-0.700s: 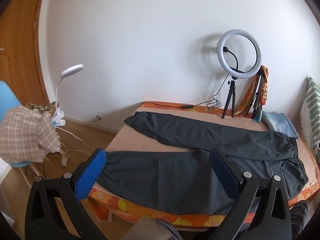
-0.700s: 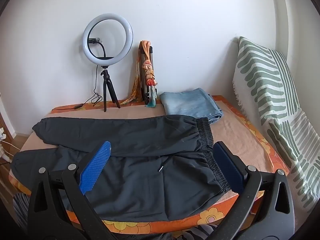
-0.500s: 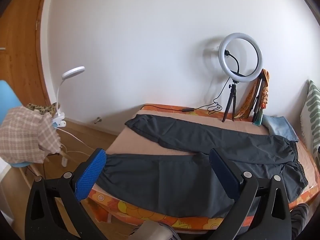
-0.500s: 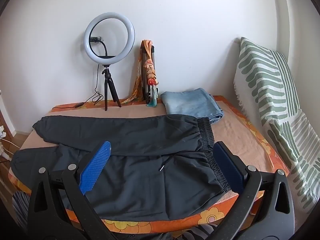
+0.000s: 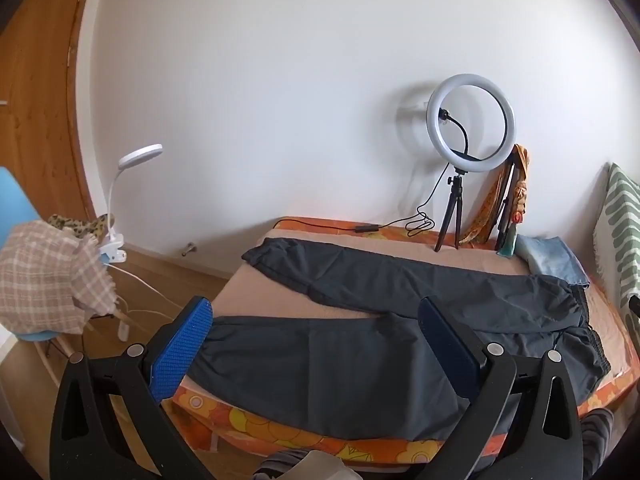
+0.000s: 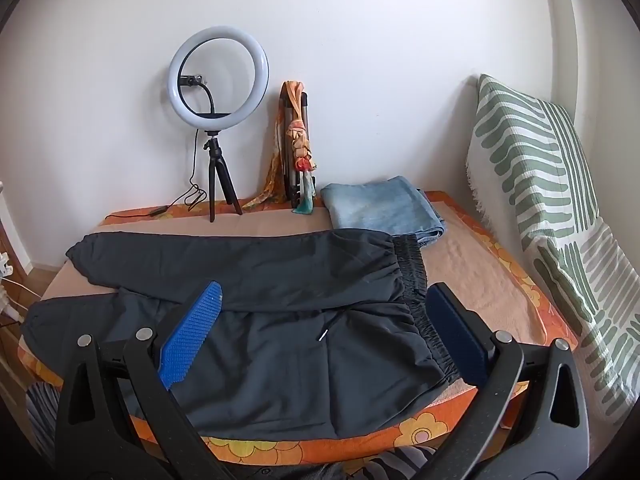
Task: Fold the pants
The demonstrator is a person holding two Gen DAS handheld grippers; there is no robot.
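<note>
Dark grey pants lie spread flat on a bed with an orange flowered cover, legs splayed apart toward the left, elastic waistband at the right. My left gripper is open and empty, held above and in front of the near leg. My right gripper is open and empty, held above the seat and waistband end of the pants. Neither gripper touches the cloth.
A ring light on a tripod and a scarf-draped stand are at the bed's far edge by the wall. Folded blue jeans lie beyond the waistband. A striped green cushion is right. A chair with clothes and a lamp stand left.
Both grippers drew back and rose slightly; the bed and pants sit a little lower and farther in the left wrist view. Nothing was gripped.
</note>
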